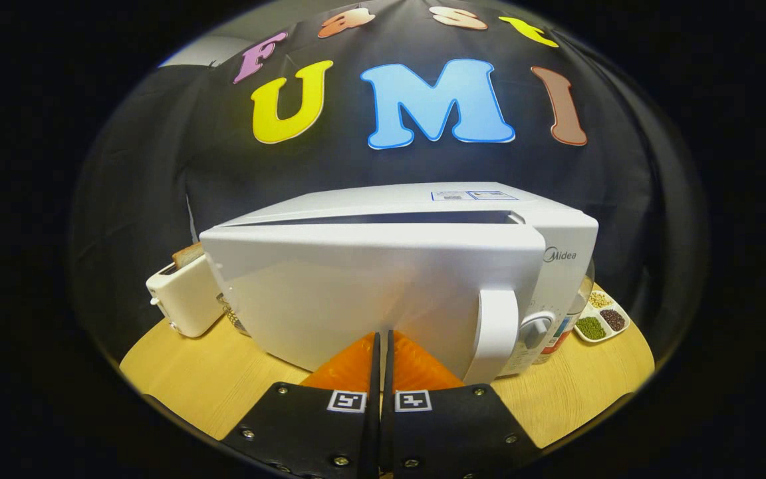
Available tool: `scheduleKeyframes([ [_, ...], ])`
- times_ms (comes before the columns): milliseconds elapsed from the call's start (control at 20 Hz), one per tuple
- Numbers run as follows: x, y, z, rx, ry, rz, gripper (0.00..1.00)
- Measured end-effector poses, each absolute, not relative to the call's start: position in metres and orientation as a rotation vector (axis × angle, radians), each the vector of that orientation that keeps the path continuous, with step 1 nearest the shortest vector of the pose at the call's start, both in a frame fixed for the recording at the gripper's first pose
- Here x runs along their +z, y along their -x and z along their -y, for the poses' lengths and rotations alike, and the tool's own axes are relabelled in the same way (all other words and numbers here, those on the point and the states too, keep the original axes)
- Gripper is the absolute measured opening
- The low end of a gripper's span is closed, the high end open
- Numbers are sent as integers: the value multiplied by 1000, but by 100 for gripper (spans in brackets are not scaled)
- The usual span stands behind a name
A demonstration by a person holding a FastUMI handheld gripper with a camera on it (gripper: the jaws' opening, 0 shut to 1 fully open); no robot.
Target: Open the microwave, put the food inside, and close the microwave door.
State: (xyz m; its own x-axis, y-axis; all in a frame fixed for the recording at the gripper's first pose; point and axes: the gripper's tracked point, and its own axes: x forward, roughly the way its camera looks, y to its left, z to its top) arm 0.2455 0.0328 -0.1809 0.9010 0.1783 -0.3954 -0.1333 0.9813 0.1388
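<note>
Ahead of my closed fingers [382,346], I read "Midea" on the microwave [383,286], up on its control panel right of the door. Stickers on its top are too small for me to read. Each finger mount carries a square marker without letters.

Single gripper-mounted fisheye view, looking forward along gripper [383,346] fingers, which sit closed together at view bottom. Camera low, slightly above wooden table [190,372], facing microwave [389,286] door head-on at close range; fingertips at or touching door face. Beyond: toaster [180,299] left of microwave, sectioned dish [601,318] right, black cloth wall behind.
</note>
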Motion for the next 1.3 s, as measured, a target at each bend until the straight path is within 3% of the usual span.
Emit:
scheduleKeyframes([
  [900, -178, -265, -16, 65, -10, -379, 2],
  [1300, -101, -176, -13, 28, -38, -244, 2],
])
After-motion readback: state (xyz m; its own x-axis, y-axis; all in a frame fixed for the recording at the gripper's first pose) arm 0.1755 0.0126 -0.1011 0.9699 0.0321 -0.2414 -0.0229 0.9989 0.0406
